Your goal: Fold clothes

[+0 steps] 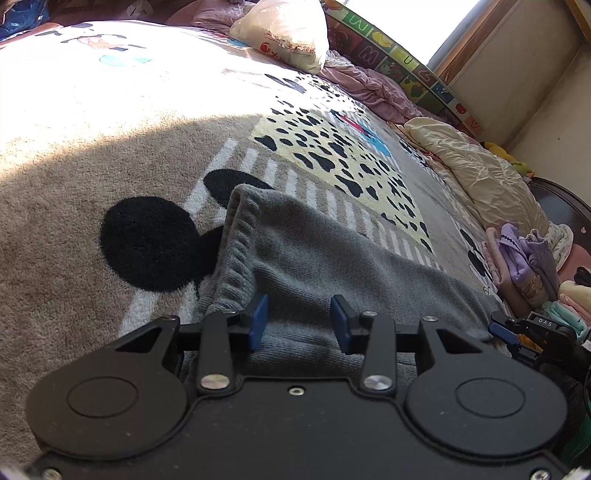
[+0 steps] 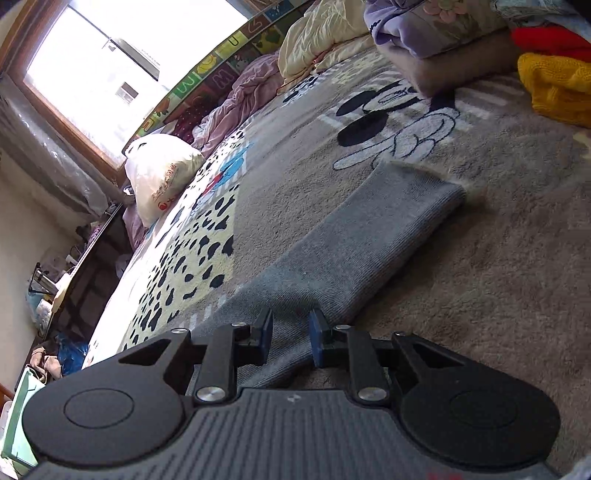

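Observation:
A grey knit garment (image 1: 317, 258) lies flat on the Mickey-print blanket (image 1: 110, 147), its ribbed hem toward the black ear print. My left gripper (image 1: 300, 322) is open, its blue pads just above the garment's near edge. In the right wrist view the same grey garment (image 2: 354, 240) stretches away as a folded strip on the blanket (image 2: 498, 258). My right gripper (image 2: 291, 341) is open over its near end, nothing between the pads. The right gripper also shows at the right edge of the left wrist view (image 1: 506, 332).
A white pillow (image 1: 288, 33) and pink bedding (image 1: 369, 85) lie at the far side by the alphabet mat. A cream quilt (image 1: 480, 173) and folded purple clothes (image 1: 521, 258) sit right. Yellow and red knits (image 2: 554, 85) lie at the right wrist view's upper right.

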{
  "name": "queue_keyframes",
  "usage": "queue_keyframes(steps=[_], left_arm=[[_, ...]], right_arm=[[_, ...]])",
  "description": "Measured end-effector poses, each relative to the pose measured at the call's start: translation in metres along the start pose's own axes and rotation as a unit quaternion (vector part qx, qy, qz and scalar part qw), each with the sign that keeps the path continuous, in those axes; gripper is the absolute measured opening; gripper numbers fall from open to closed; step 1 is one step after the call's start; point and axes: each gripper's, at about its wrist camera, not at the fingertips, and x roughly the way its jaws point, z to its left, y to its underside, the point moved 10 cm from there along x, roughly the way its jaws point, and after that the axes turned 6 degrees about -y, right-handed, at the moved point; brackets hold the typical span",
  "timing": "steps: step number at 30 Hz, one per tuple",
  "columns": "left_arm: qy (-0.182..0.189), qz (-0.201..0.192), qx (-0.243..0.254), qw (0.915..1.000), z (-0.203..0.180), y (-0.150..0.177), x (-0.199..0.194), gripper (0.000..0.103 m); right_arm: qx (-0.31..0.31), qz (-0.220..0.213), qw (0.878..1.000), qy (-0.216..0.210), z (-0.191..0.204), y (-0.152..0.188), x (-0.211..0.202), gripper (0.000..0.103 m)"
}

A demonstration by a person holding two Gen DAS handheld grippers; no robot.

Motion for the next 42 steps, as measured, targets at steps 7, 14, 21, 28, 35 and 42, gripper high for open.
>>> queue_keyframes(steps=[7, 14, 21, 28, 35, 42], left_arm=[[0.001, 0.000, 0.004, 1.0000, 0.005, 0.000, 0.002, 0.039], [0.008, 0.003, 0.002, 1.0000, 0.006, 0.000, 0.001, 0.039], [0.010, 0.005, -0.003, 0.9999, 0.005, -0.001, 0.000, 0.040], [0.020, -0.025, -0.022, 0.9993, -0.002, -0.009, -0.012, 0.037], [0.139, -0.007, -0.079, 0.9872, -0.050, -0.026, -0.008, 0.052], [0.135, 0.045, -0.126, 0.9817, -0.078, -0.020, 0.063, 0.057]], right_arm=[[-0.018, 0.005, 0.999, -0.044, 0.030, -0.002, 0.016, 0.042], [-0.015, 0.089, 0.991, -0.096, 0.072, 0.034, 0.058, 0.039], [-0.060, 0.017, 0.997, 0.048, 0.005, -0.040, 0.043, 0.037], [-0.113, -0.008, 0.991, 0.073, -0.014, -0.045, -0.012, 0.055], [-0.088, 0.018, 0.994, -0.068, 0.007, 0.012, -0.094, 0.068], [0.046, 0.002, 0.988, -0.150, -0.038, 0.063, -0.157, 0.068]])
